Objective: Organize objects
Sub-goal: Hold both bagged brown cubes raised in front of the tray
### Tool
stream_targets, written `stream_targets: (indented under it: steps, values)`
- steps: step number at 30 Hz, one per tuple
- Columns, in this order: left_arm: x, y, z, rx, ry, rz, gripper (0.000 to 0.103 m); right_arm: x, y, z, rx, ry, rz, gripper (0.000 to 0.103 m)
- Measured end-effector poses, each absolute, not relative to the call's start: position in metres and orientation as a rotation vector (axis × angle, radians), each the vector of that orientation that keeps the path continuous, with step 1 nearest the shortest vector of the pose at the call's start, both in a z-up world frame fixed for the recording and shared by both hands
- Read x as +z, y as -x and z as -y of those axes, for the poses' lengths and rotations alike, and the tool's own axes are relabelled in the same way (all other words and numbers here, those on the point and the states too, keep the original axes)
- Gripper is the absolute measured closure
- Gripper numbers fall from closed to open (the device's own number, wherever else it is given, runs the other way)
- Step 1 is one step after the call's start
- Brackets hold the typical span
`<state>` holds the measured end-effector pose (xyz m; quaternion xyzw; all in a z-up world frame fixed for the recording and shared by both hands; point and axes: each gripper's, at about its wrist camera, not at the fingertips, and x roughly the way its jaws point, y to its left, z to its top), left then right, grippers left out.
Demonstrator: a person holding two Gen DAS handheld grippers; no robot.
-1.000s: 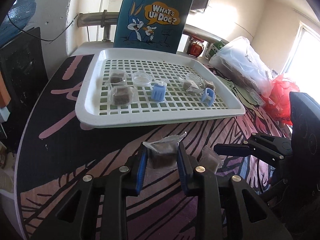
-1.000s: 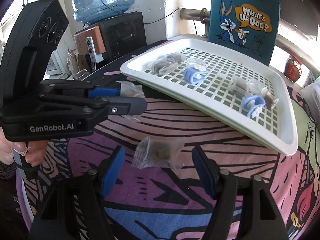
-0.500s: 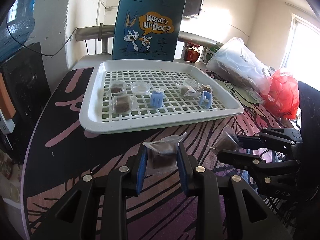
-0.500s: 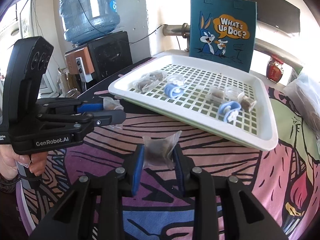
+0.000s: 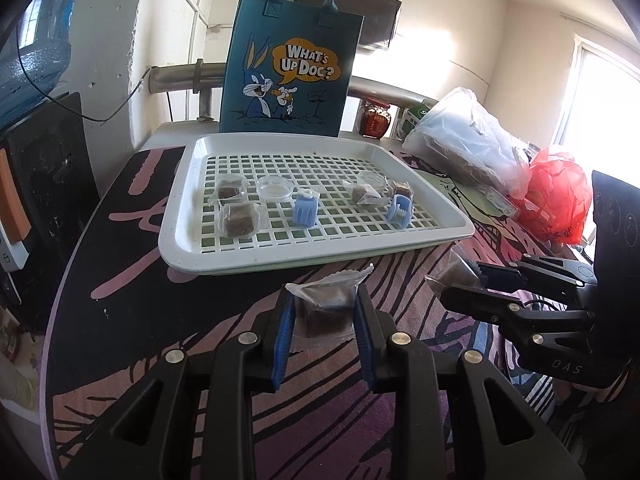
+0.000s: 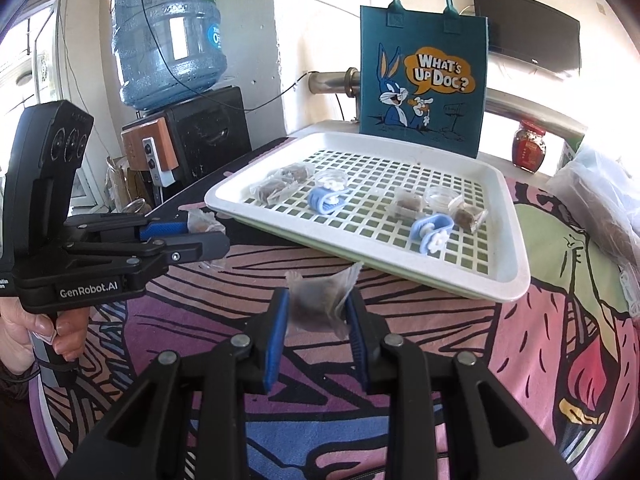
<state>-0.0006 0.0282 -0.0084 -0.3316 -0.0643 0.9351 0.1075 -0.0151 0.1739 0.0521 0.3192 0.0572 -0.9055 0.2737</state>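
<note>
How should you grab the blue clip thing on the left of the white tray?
Pinch the blue clip across its two flat sides, coming down from above. It stands upright, alone on the white tray, with the clear round dish just behind, so the fingers probably fit left and right of it.

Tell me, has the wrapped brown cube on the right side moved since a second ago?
Yes. The wrapped brown cube lay flat on the tablecloth; the right gripper has just closed on it and lifted it toward the white tray.
</note>
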Motion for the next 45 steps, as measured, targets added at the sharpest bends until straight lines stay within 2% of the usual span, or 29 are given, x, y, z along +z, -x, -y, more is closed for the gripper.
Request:
stream_targets:
  steps: [45]
  values:
    - [-0.0102,0.0007,-0.0311,2.736,0.980,0.184,0.076,0.0552,0.0129,-0.1783,-2.439,-0.821,-0.111,0.074]
